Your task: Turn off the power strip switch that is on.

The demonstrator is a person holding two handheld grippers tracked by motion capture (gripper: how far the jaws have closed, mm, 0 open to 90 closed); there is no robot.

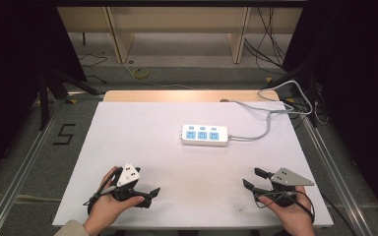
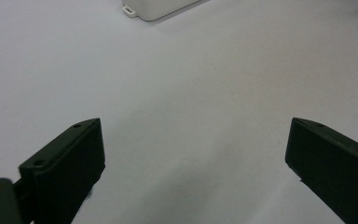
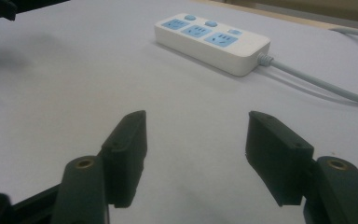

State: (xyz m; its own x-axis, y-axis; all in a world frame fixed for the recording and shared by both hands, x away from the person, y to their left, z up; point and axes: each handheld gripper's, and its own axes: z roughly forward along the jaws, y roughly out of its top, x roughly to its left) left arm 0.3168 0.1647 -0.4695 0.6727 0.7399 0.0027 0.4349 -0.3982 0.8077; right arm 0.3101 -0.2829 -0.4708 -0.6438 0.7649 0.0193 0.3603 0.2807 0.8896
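Power strip: a white power strip [image 1: 204, 134] with three blue sockets lies flat near the middle of the white table [image 1: 128, 147], well apart from both grippers; its grey cable [image 1: 266, 129] runs off to the right and loops past the far right corner.
Left gripper: the left gripper [image 1: 150, 195] rests low at the near left edge, jaws wide apart and holding nothing (its own view has bare tabletop between the jaws and one corner of the strip at the top).
Right gripper: the right gripper [image 3: 196, 154] sits at the near right edge, jaws likewise spread and empty, pointed toward the strip's cable end.
Risk: the strip is light and lies on a smooth surface, so a one-sided push would likely slide or spin it rather than grip it; a jaw snagging the cable could drag the strip along.
Surroundings: a wooden strip [image 1: 187, 95] edges the far side of the table; more cables [image 1: 140, 73] lie on the floor beyond.
In the way: nothing lies between either gripper and the strip.
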